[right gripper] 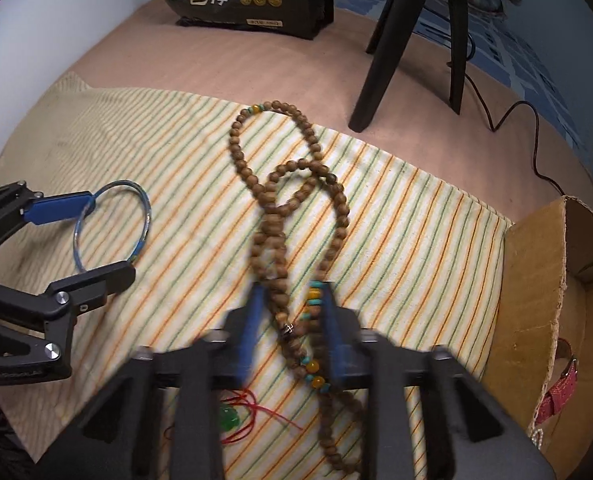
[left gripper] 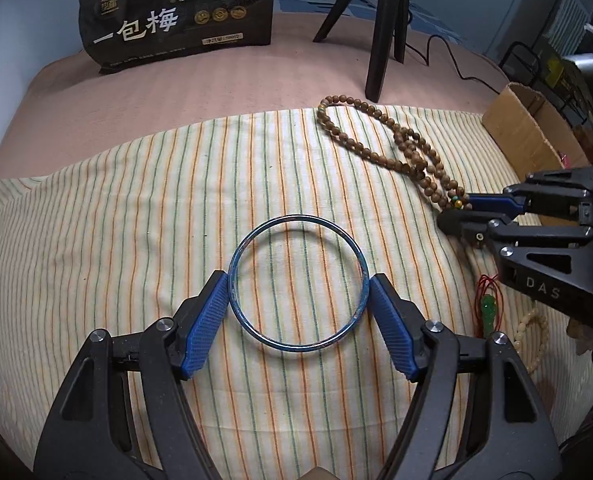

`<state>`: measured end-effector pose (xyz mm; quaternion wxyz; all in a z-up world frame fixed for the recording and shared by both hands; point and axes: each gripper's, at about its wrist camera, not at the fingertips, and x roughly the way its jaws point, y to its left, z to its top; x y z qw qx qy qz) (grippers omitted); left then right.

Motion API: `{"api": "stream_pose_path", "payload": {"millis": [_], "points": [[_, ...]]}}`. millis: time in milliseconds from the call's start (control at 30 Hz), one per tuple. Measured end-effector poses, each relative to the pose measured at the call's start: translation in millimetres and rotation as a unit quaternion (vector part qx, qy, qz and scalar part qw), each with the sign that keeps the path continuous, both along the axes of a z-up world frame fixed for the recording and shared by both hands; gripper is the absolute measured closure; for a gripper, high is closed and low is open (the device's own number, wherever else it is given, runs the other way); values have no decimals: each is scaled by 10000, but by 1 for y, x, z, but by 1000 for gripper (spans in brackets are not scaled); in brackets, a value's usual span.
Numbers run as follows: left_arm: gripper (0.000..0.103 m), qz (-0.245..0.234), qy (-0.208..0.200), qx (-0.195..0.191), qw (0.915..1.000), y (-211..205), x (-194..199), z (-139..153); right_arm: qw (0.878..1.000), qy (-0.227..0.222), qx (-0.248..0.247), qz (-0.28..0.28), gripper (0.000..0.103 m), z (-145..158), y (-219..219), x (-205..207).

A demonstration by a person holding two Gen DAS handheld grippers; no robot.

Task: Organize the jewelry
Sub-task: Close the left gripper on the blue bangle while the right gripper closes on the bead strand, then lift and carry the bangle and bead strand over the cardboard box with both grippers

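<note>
Jewelry is lying spread over a cream cloth with orange and green stripes, and both grippers are working above it. Furthest left, the left gripper is clasping a thin blue metal bangle, its blue ribbed pads pressing against the ring's two outer sides. The bangle is resting flat on the cloth. To its right, the right gripper is pointing down over a long brown wooden bead necklace with turquoise and amber accent beads. Its jaws are standing narrow with the doubled strands bunched between them; motion blur makes it impossible to tell whether the pads are truly pinching the beads. Further right, an open brown cardboard box is sitting beside the cloth, holding a red watch strap.
</note>
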<state>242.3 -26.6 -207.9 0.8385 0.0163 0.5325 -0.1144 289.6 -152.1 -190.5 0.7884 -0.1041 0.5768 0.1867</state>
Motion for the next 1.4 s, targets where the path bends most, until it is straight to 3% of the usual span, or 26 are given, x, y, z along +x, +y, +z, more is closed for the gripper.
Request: {"api": "stream_pose_path", "payload": {"millis": [200, 233, 533, 1067, 1400], "points": [[30, 42, -176, -94, 9998, 6, -8, 19, 9994, -75, 293, -183, 92, 11, -2, -6], [30, 53, -213, -134, 9997, 7, -11, 25, 9991, -106, 337, -213, 97, 14, -10, -12], [30, -18, -599, -318, 9977, 6, -29, 63, 9950, -560, 719, -411, 97, 58, -33, -24], [30, -130, -1163, -594, 9913, 0, -60, 127, 9816, -1569, 1028, -365, 97, 167, -54, -62], [30, -470, -1490, -723, 9851, -24, -79, 167, 9678, -2279, 1019, -307, 97, 240, -75, -88]]}}
